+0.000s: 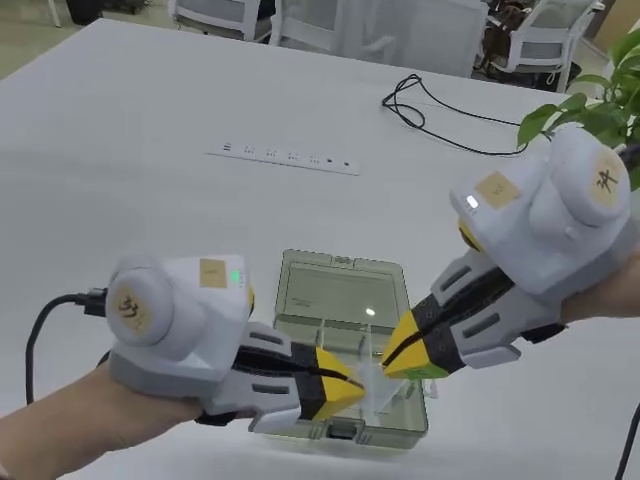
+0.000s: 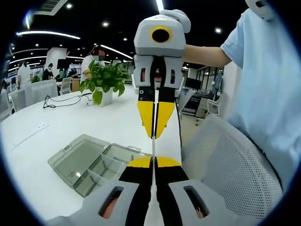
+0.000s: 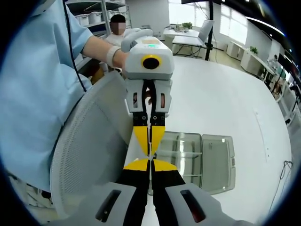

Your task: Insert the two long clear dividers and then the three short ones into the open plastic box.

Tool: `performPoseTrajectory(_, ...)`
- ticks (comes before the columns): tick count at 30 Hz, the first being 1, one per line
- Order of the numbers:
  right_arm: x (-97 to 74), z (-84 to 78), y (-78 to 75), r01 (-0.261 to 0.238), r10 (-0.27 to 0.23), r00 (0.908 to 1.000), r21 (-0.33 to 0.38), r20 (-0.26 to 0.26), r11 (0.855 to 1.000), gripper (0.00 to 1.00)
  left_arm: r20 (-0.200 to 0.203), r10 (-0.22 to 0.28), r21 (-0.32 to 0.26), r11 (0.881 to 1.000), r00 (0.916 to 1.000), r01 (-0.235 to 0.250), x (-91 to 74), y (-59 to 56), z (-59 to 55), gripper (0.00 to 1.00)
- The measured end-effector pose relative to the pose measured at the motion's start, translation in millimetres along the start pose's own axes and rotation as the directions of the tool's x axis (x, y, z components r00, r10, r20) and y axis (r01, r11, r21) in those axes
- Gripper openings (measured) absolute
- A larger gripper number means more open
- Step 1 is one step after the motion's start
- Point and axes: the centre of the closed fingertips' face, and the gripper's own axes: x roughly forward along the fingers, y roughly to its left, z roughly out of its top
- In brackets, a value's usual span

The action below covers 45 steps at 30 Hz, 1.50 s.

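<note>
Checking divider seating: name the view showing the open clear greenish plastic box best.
Right gripper view: the clear plastic box nearly whole, compartments seen from above. Left gripper view shows it slanted. Head view: left gripper and right gripper, gripping a clear divider, cover its base.

Left gripper [image 1: 352,388] and right gripper [image 1: 392,358]: white-grey moulded housings, black jaw arms with yellow tips, and a round and a square tan sticker on each, the round one bearing a dark handwritten mark. Left unit has a green indicator light [image 1: 236,277] and a black cable [image 1: 62,300] at its rear; right unit has a white light [image 1: 472,203]. Person wears a light-blue short-sleeved top [image 2: 263,80].
</note>
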Motion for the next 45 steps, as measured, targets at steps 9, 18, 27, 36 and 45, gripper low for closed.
performPoseTrajectory(9, -4.4, -1.1, -7.1, 0.027, -0.027, 0.9996, 0.018, -0.005, 0.999, 0.02, -0.015, 0.034, -0.020, 0.999, 0.9993, -0.035, 1.4, 6.0, -1.9, 0.07)
performPoseTrajectory(18, -17.1, -27.0, -36.9, 0.149, -0.139, 0.9843, 0.094, -0.109, 0.984, 0.02, -0.042, 0.179, -0.027, 0.983, 0.9829, -0.180, -11.3, 29.1, -15.9, 0.49)
performPoseTrajectory(27, -12.3, -46.4, -46.7, 0.179, -0.159, 0.9682, 0.087, -0.193, 0.980, 0.02, -0.076, 0.347, -0.056, 0.935, 0.9348, -0.351, -31.9, 59.0, -30.1, 0.88)
performPoseTrajectory(36, -8.4, -53.1, -45.4, 0.174, -0.149, 0.9593, 0.086, -0.240, 0.981, 0.02, -0.104, 0.375, -0.087, 0.919, 0.9212, -0.384, -46.0, 61.7, -43.5, 1.00)
performPoseTrajectory(45, -4.1, -58.1, -46.9, 0.161, -0.133, 0.9604, 0.098, -0.245, 0.982, 0.02, -0.110, 0.375, -0.097, 0.918, 0.9206, -0.385, -49.2, 58.4, -48.5, 1.00)
